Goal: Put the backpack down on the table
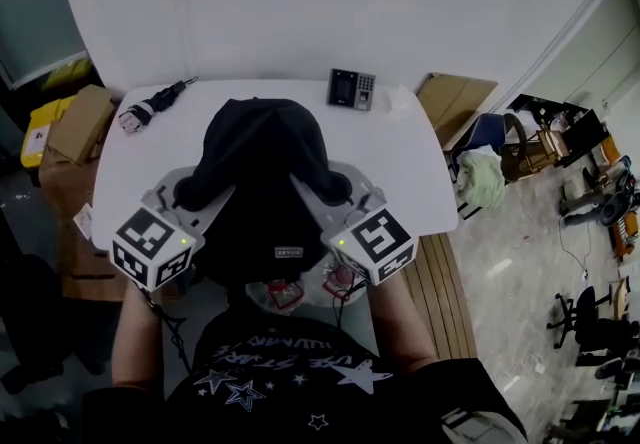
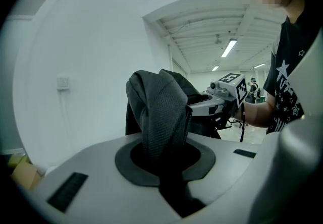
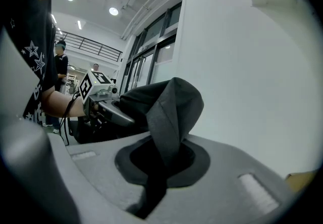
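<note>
A black backpack (image 1: 260, 157) hangs between my two grippers over the near edge of the white table (image 1: 400, 167). My left gripper (image 1: 205, 200) is shut on its left shoulder strap (image 2: 161, 117), which rises in a fold from between the jaws. My right gripper (image 1: 322, 200) is shut on the other strap (image 3: 171, 109) in the same way. Each gripper view shows the opposite gripper across the bag: the right gripper (image 2: 224, 98) and the left gripper (image 3: 103, 98). Red tags (image 1: 285, 292) dangle below the bag. Whether the bag's bottom touches the table is hidden.
On the table's far side lie a black corded tool (image 1: 152, 106), a keypad device (image 1: 351, 89) and a white packet (image 1: 401, 102). Cardboard boxes (image 1: 75, 127) stand to the left. A wooden bench (image 1: 440, 282) and a chair with cloth (image 1: 485, 172) are on the right.
</note>
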Demonstrator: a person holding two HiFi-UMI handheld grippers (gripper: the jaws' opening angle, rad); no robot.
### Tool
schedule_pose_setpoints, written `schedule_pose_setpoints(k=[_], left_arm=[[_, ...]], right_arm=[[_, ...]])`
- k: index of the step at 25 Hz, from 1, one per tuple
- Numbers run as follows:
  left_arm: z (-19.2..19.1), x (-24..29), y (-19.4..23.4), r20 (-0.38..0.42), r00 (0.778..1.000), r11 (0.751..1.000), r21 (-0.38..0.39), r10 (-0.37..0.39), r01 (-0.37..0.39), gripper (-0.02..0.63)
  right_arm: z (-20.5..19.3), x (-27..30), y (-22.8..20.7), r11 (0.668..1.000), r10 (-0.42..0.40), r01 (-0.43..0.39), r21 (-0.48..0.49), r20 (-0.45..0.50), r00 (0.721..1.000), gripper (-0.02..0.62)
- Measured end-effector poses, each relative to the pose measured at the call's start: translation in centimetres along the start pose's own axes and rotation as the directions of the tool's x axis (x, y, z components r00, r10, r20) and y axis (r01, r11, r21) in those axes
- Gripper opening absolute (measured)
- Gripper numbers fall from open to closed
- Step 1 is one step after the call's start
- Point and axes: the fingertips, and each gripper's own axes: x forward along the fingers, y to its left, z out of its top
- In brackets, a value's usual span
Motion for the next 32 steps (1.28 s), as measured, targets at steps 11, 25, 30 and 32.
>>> schedule_pose_setpoints(k=[11, 25, 30, 32], left_arm=[[1.8, 2.5, 9.7, 0.081, 0.997, 0.998, 0.064, -0.015, 0.01, 0.052], [-1.0, 5.8, 17.9, 0.079, 0.995, 0.997, 0.047, -0.063, 0.06, 0.053], [-2.3, 6.5, 19.0, 0.072, 0.994, 0.997, 0.012, -0.081, 0.08, 0.053], [-2.7, 6.6, 19.5, 0.073, 0.994, 0.996, 0.0, -0.084, 0.084, 0.054]], right_arm=[[1.9, 7.5, -5.3, 0.994, -0.111, 0.112, -0.015, 0.04, 0.993, 0.015], [-0.5, 15.3, -8.9, 0.984, -0.176, 0.176, 0.011, -0.024, 0.984, 0.015], [-1.6, 16.7, -9.1, 0.984, -0.176, 0.178, 0.02, -0.056, 0.983, 0.017], [-1.6, 17.3, -9.1, 0.985, -0.174, 0.174, 0.002, -0.064, 0.983, 0.017]])
